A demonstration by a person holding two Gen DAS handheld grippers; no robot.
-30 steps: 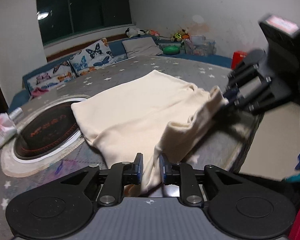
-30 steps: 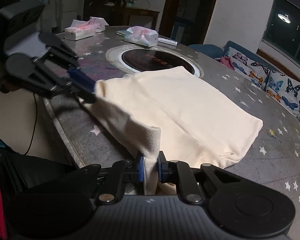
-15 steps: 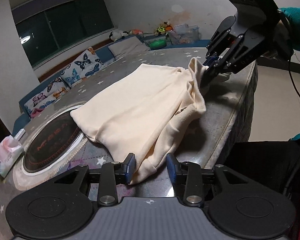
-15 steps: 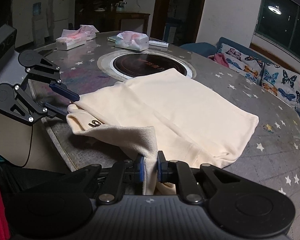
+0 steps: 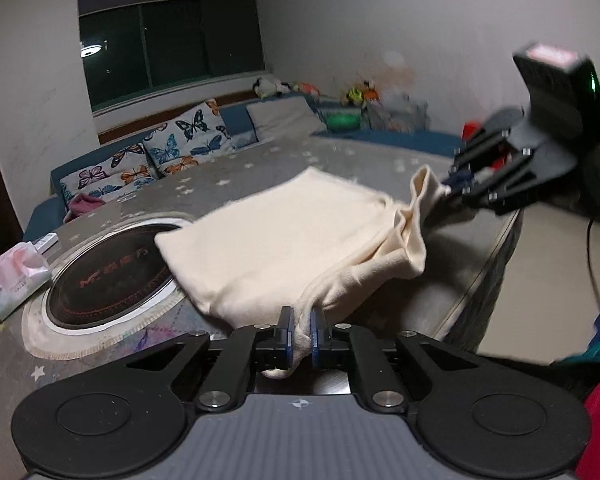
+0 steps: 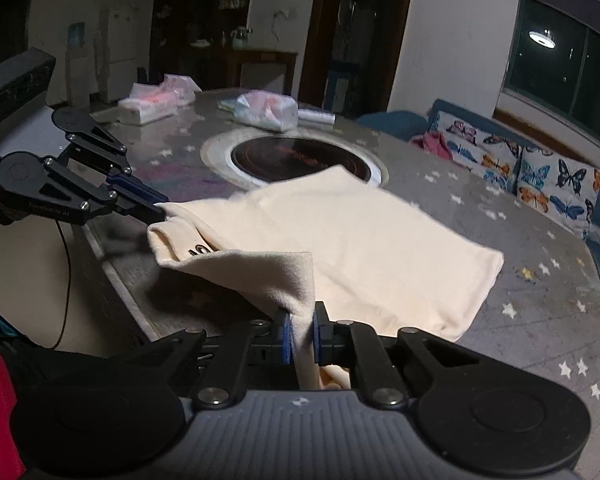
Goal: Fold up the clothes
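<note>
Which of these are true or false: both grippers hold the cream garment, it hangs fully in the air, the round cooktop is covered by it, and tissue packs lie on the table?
1. Both grippers pinch the cream garment. True: left gripper and right gripper are each shut on its near edge.
2. It hangs fully in the air. False: most of it lies on the table.
3. The round cooktop is covered. False: it is mostly bare, only the far edge reaches it.
4. Tissue packs lie on the table. True.
</note>
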